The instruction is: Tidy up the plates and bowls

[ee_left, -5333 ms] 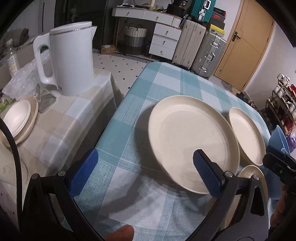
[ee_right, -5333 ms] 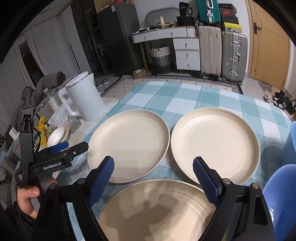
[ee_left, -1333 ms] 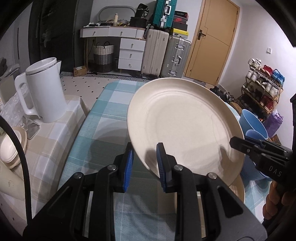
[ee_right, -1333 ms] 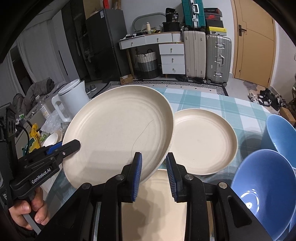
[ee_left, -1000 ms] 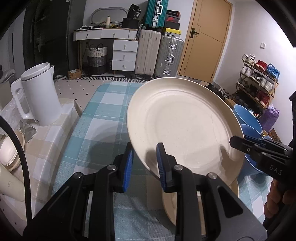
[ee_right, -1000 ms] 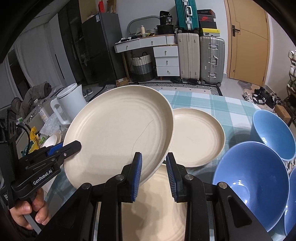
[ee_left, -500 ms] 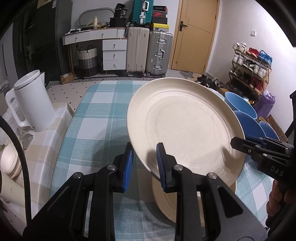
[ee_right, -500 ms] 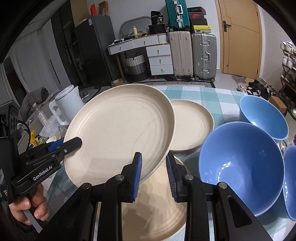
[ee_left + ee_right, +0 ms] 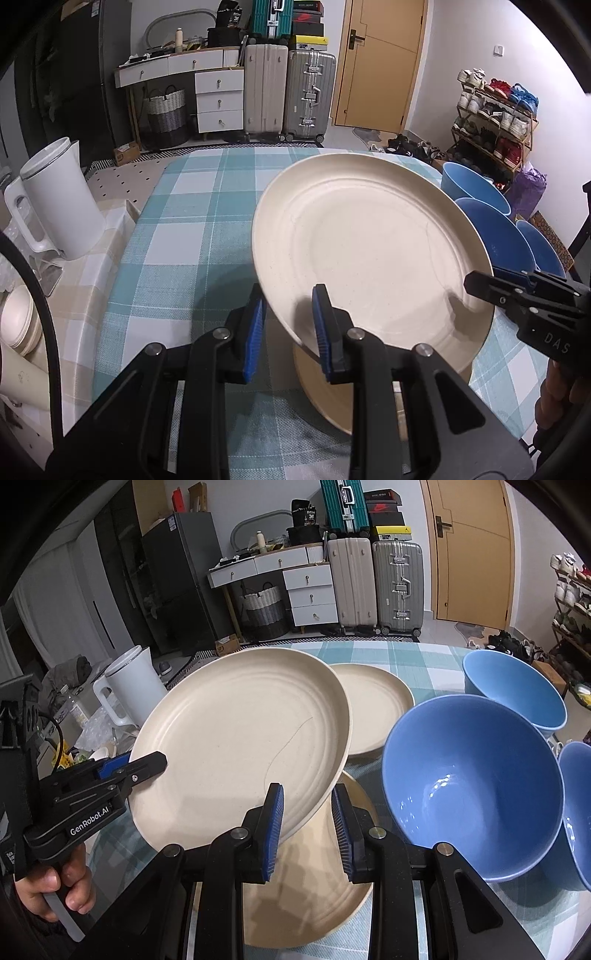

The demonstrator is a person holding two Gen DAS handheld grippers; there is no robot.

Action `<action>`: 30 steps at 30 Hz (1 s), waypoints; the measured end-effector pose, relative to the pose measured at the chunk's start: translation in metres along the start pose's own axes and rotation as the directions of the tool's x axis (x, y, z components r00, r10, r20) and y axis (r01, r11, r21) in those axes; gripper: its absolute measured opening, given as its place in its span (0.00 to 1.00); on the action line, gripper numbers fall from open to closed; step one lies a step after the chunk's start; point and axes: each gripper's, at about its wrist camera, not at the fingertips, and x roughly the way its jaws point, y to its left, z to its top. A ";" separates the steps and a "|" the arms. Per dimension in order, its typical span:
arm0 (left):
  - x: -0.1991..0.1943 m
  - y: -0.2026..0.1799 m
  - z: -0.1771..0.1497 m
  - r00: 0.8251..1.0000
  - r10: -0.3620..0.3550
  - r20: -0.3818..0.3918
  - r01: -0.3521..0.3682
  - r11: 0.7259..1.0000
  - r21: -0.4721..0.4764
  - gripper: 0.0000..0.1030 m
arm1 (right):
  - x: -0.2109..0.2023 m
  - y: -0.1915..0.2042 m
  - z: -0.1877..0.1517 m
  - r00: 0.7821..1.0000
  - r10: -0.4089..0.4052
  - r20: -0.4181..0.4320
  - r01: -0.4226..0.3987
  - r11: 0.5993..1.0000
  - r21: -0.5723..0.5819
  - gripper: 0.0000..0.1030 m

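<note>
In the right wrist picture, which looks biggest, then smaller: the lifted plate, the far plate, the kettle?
1. Lifted plate, biggest, though it is nearest the camera.
2. Far plate on the table.
3. White kettle, partly hidden; close to the far plate, so that order is unsure.

White kettle (image 9: 61, 199) standing on a beige checked cloth (image 9: 92, 273) just beside the teal checked tablecloth (image 9: 192, 218). Against the far wall, a white desk with drawers (image 9: 218, 96), a woven basket (image 9: 166, 114) under it, a beige suitcase (image 9: 265, 88) and a silver suitcase (image 9: 309, 96) side by side, next to a yellow-brown door (image 9: 384, 62). At the right wall, a shoe rack (image 9: 495, 118) full of shoes; in the right wrist view, a dark fridge (image 9: 173, 579) left of the desk.
</note>
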 end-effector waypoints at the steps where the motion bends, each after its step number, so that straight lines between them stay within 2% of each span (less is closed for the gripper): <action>1: 0.001 0.001 0.000 1.000 -0.002 -0.001 0.002 1.000 0.002 0.21 | 0.000 0.000 -0.001 1.000 0.000 -0.001 0.000 1.000 0.001 0.27; 30: 0.009 -0.011 -0.042 0.997 0.009 -0.075 -0.004 0.998 0.062 0.21 | -0.002 -0.004 -0.045 0.998 -0.016 -0.058 0.017 1.000 0.016 0.27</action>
